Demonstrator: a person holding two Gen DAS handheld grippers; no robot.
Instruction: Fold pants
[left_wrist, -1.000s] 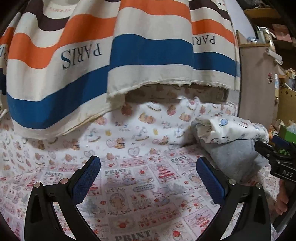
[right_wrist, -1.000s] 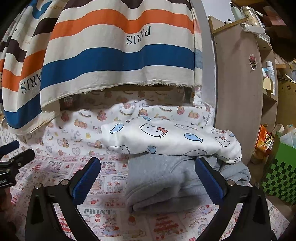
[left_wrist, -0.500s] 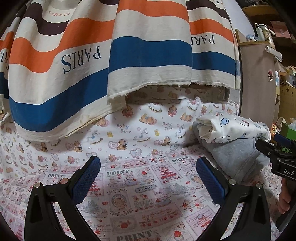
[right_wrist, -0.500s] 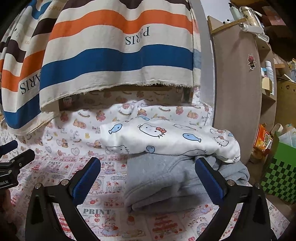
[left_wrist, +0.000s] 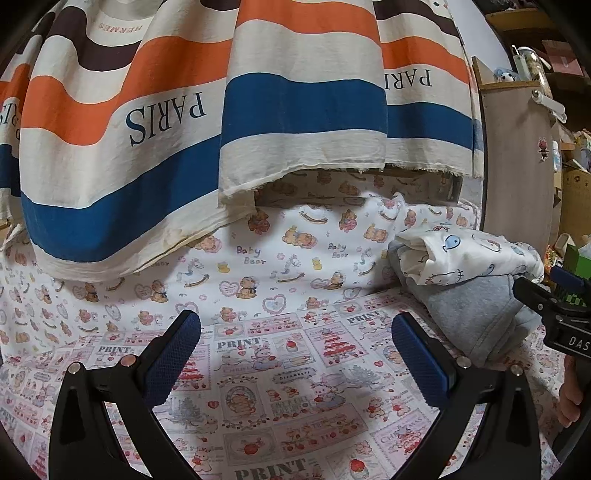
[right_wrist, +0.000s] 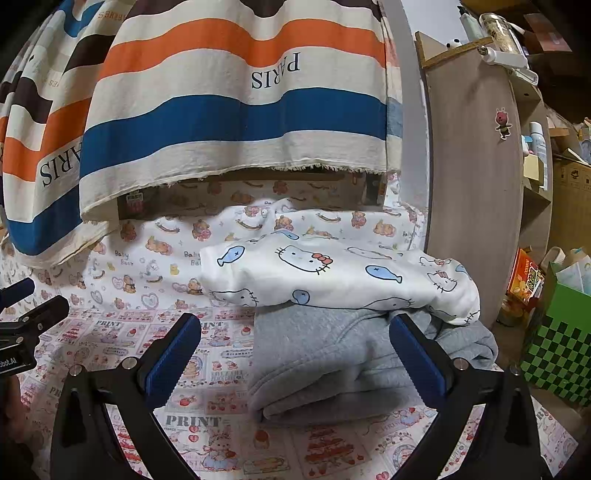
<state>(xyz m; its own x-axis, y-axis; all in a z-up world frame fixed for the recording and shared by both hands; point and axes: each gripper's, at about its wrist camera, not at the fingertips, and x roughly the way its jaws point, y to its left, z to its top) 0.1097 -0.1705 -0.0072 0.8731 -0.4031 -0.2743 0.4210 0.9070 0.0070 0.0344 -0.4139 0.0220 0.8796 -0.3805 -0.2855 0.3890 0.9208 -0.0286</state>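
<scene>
Folded grey pants (right_wrist: 325, 365) lie on the printed sheet (right_wrist: 110, 332), with a folded white cat-and-fish print garment (right_wrist: 332, 277) stacked on their far part. My right gripper (right_wrist: 295, 354) hovers open just in front of the grey pants, empty. My left gripper (left_wrist: 295, 358) is open and empty over bare printed sheet (left_wrist: 258, 350); the same stack sits to its right, the grey pants (left_wrist: 476, 314) under the white garment (left_wrist: 469, 254). The right gripper's tip (left_wrist: 550, 302) shows at the right edge of the left wrist view.
A striped cloth (left_wrist: 221, 110) reading PARIS hangs over the back of the surface. A wooden shelf side (right_wrist: 476, 184) stands at the right, with a green checked box (right_wrist: 561, 339) and clutter beyond. A hand (left_wrist: 570, 398) shows at the right edge.
Both grippers have drawn back slightly from the stack, still open. The clothes have not moved.
</scene>
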